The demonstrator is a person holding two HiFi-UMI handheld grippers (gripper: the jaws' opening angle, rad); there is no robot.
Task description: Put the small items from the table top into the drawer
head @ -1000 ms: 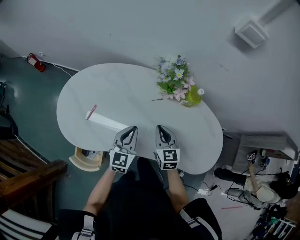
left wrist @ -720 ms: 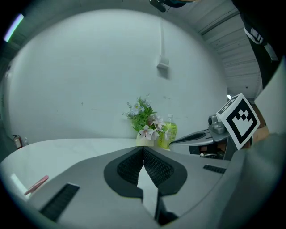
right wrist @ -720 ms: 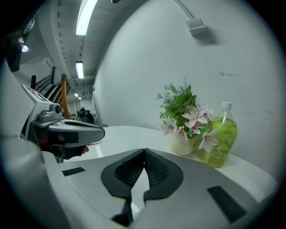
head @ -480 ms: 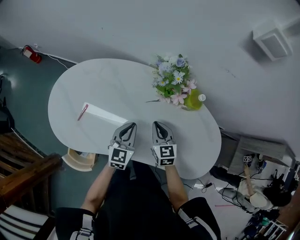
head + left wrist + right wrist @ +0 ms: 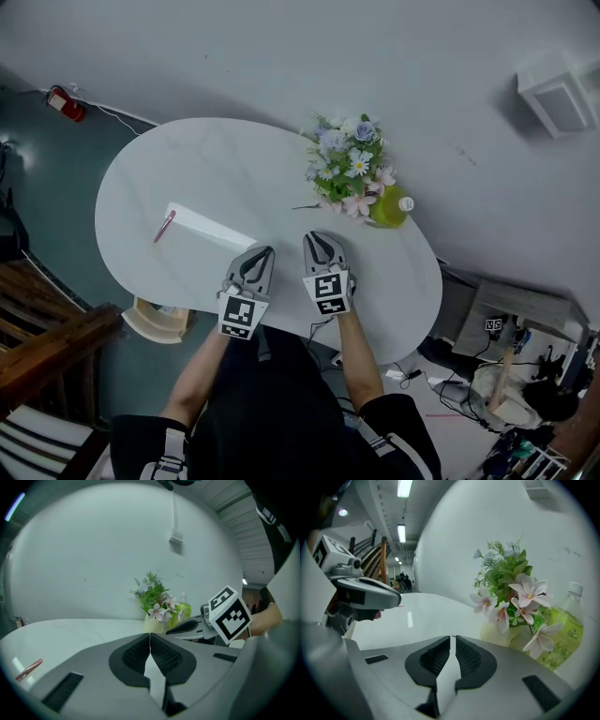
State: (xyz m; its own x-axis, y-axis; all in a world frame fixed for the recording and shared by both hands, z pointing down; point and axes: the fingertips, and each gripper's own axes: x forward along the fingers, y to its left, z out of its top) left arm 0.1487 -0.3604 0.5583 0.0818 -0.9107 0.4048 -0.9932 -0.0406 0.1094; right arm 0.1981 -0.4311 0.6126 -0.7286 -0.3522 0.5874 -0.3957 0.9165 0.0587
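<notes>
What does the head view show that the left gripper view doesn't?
Only the head view: the red fire extinguisher on the floor and a beige box below the table's edge. Only the left gripper view: the left gripper's jaws up close, shut together. Both: the white table, flowers, green bottle, pink pen and right gripper.

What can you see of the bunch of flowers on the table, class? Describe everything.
The bunch of flowers stands upright in a pale cream pot at the far edge of the white table, near the wall. Green leaves carry pink-white and bluish blooms. A bottle of yellow-green drink stands close beside it.
</notes>
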